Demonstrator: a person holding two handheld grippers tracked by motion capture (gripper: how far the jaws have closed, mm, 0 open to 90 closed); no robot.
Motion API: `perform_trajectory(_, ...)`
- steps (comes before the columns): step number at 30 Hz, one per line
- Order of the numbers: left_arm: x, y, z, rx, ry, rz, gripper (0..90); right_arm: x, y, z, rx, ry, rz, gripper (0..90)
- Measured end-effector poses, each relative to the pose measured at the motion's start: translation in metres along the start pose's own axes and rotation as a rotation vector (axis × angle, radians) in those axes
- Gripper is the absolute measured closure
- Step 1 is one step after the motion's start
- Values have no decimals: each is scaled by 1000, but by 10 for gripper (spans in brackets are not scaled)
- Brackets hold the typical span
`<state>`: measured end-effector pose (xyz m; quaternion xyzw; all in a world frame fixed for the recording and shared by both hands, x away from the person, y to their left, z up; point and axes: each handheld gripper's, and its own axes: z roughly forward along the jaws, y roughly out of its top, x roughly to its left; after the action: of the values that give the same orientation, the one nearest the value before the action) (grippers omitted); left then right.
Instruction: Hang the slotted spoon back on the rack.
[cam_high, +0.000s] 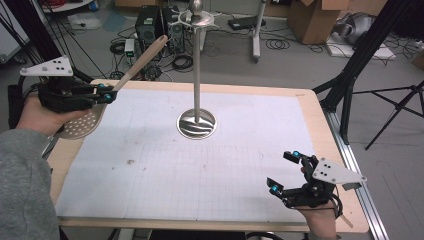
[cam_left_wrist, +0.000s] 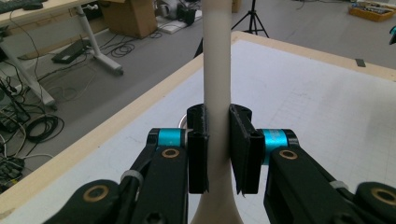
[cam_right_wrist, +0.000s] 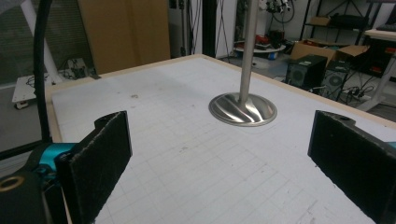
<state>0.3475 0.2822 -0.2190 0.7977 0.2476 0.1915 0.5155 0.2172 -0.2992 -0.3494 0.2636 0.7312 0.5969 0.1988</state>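
Your left gripper (cam_high: 107, 93) was black, with turquoise collars and brass-coloured rivets at the jaw links and a pale grey three-cornered plate dotted with dark holes on top. Your right gripper (cam_high: 284, 172) matched it, its pads matte and rough-edged, a black cable trailing behind. You wore a grey sleeve (cam_high: 25, 185).

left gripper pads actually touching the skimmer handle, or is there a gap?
Touching. In the left gripper view both pads of the left gripper press flat against the skimmer handle, no gap either side. The high view agrees.
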Motion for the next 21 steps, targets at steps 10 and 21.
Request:
perform_trajectory(10, 6, 5, -3, -42, 1, -14, 778, -1, 0, -2, -8, 2, -5, 49)
perform_trajectory(21, 9, 10, 2, -65, -15, -30, 778, -1, 1, -5, -15, -3, -3, 50)
